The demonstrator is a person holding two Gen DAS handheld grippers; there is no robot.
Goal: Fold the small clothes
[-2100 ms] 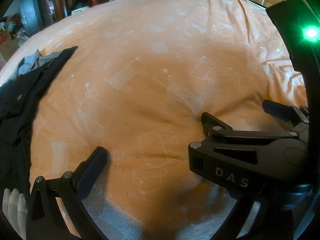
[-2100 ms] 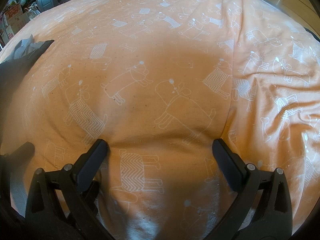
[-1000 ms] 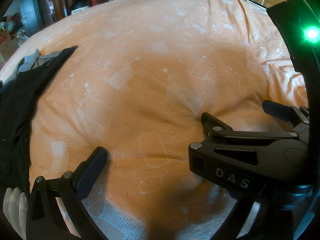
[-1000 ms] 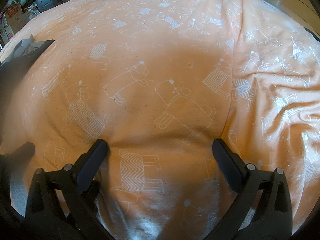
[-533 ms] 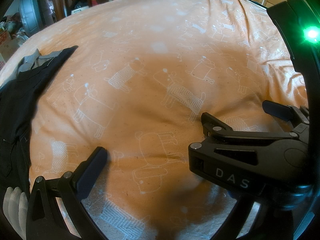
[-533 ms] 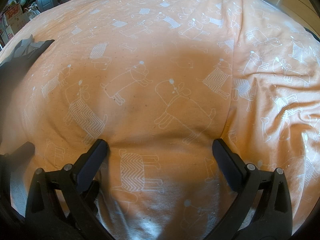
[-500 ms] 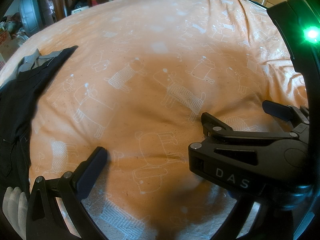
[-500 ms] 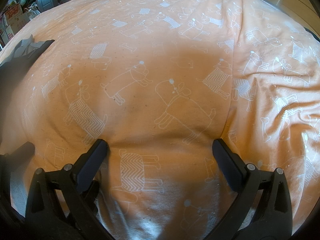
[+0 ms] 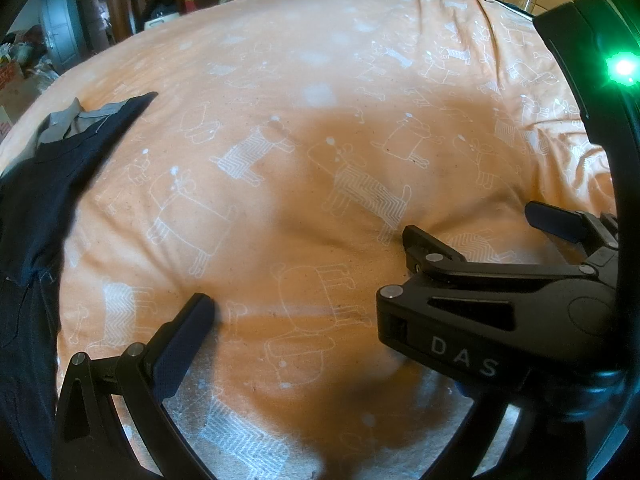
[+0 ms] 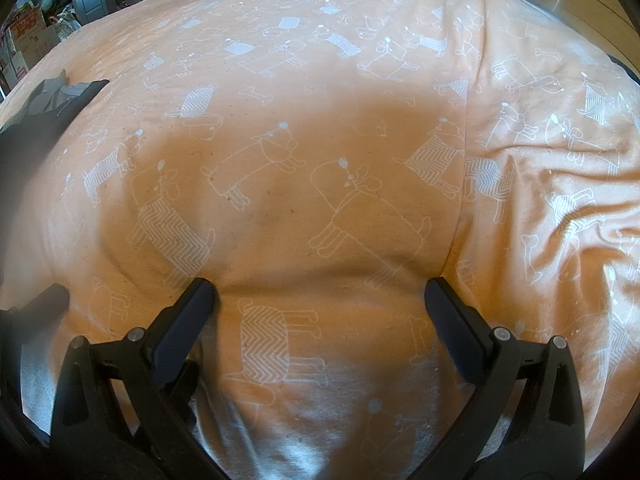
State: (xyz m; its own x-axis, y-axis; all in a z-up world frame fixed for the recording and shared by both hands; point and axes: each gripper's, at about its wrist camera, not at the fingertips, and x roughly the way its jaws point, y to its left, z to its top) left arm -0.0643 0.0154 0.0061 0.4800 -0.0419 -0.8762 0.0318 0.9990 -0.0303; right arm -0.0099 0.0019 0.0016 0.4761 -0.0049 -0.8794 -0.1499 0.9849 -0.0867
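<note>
Two wide-spread grippers (image 10: 320, 296) over soft dog-printed bedding (image 10: 320, 128), perhaps cotton

We count two grippers: the left gripper (image 9: 304, 312) and the right gripper (image 10: 320, 300), each with two fingers spread apart. We see one dark garment (image 9: 36, 196) with one grey garment (image 9: 60, 124) at its far end, so two pieces of clothing. There is one orange bedsheet (image 10: 320, 120) and one green light (image 9: 622, 68).
</note>
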